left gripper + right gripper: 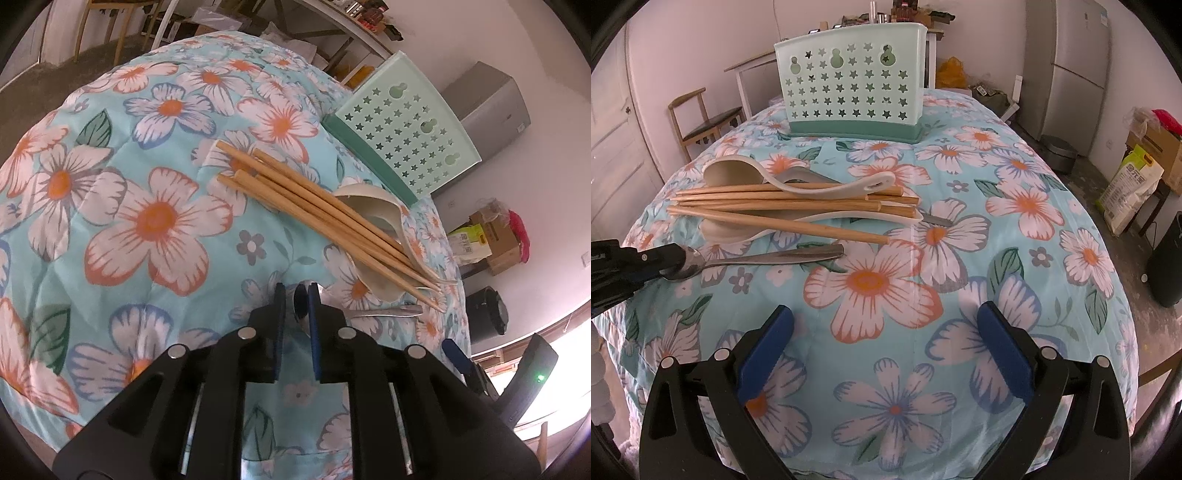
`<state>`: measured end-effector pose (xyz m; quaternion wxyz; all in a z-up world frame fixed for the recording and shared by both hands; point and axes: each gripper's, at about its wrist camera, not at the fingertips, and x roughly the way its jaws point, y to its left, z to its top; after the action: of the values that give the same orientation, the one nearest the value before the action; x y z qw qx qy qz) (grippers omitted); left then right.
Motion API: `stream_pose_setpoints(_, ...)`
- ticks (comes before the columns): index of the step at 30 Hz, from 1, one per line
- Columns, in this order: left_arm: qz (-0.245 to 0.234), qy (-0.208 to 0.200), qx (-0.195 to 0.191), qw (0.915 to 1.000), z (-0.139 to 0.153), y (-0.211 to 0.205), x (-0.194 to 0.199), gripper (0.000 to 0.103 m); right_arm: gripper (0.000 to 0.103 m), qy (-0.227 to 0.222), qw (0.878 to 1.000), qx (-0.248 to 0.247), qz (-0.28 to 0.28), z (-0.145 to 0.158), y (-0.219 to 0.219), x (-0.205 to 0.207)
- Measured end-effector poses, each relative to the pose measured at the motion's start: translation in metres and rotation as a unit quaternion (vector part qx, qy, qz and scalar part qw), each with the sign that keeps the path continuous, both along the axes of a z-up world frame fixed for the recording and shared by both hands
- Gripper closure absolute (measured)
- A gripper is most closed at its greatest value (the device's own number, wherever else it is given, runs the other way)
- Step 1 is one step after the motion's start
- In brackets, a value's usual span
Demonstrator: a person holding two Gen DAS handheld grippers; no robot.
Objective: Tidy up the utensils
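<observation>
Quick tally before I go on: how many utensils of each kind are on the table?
Wooden chopsticks: 5
Cream plastic spoons: 2
Metal spoon: 1, in left gripper
Metal handle tip, rest hidden: 1
Total: 9

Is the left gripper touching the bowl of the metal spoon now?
Touching. The right wrist view shows the left gripper closed on the metal spoon at its bowl, with no gap visible.

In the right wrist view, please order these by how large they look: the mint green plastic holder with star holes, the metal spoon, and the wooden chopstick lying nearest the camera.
1. Mint green plastic holder with star holes, clearly largest though farthest away.
2 and 3. Wooden chopstick nearest the camera and metal spoon: the chopstick looks somewhat longer, the spoon's bowl wider, so I leave them unranked.
</observation>
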<state>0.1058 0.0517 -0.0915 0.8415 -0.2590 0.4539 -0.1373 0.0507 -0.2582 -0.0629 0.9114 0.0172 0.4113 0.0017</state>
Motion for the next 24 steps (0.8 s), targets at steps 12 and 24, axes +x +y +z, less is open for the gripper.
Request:
stream_pose_setpoints(12, 0.005, -0.017, 0.034, 0.9992, 0.0021, -0.0074, -0.0005, 0.092, 0.006, -0.005, 1.0, -0.004, 0.0, -0.0008, 0.0011, -0.0016)
stream_pose_setpoints(24, 0.008, -0.024, 0.038, 0.999, 0.0019, -0.0093, -0.0005, 0.092, 0.006, -0.006, 1.0, -0.005, -0.001, -0.0007, 0.0017, 0.0006)
